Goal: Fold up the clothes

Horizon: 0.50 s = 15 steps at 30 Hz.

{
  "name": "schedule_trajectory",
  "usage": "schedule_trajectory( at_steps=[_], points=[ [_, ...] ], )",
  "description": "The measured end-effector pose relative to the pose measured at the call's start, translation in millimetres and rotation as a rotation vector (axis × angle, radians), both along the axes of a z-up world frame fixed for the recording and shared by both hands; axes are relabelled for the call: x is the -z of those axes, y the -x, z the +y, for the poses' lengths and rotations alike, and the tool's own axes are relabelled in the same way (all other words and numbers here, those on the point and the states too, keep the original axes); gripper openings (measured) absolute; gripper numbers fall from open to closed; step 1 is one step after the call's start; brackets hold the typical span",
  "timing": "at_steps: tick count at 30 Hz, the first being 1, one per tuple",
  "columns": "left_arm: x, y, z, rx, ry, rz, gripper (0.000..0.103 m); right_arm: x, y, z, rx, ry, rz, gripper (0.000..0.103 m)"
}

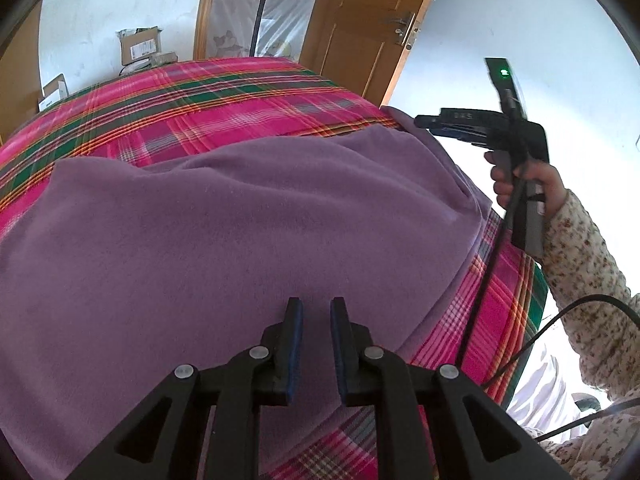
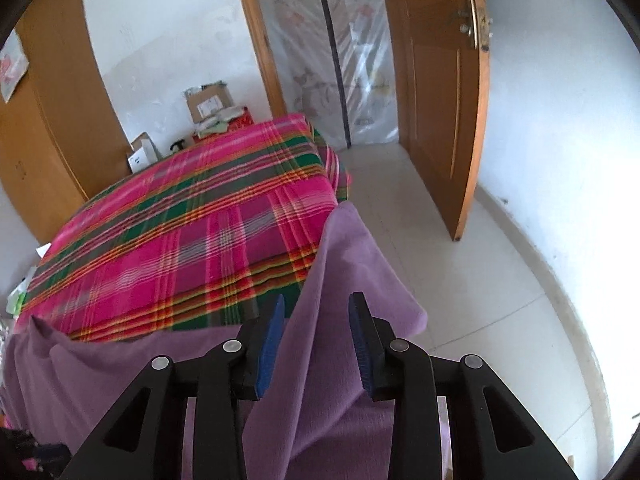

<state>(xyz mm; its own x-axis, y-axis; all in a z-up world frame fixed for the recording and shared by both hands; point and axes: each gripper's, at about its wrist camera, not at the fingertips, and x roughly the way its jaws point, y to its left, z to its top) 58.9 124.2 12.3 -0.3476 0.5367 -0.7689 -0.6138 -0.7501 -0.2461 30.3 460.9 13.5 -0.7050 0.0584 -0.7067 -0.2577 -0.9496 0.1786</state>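
Purple garment (image 1: 224,216) is lying spread on the plaid bed (image 1: 224,112), one edge hanging over bed's side; left tongs (image 1: 316,312) are hovering narrow & empty above it; right tongs (image 2: 316,312) are standing apart w/ cloth between, not pinched. Next, prob.: re-grip an edge, fold across.

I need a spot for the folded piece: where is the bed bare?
Bare plaid bedspread runs from the purple garment to the far end by the cardboard boxes. The near end is crowded: the garment covers it and overhangs the door-side edge.
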Motion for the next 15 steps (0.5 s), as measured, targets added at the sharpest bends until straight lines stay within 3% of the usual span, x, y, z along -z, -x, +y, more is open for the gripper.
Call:
schedule_trajectory(
  at_steps=[6, 10, 15],
  points=[
    [1.0, 3.9, 1.9, -0.009, -0.007, -0.007, 0.014, 12.6, 25.9, 3.7, -0.021, -0.019, -0.069, 0.033],
    [0.7, 5.0, 3.5, -0.016, -0.009, -0.007, 0.014, 14.8, 32.2, 3.9, -0.008, -0.055, -0.105, 0.012],
    [1.2, 6.1, 4.1, -0.022, -0.008, -0.004, 0.014, 10.8, 28.7, 6.1, 0.0, -0.08, -0.102, 0.004]
  ],
)
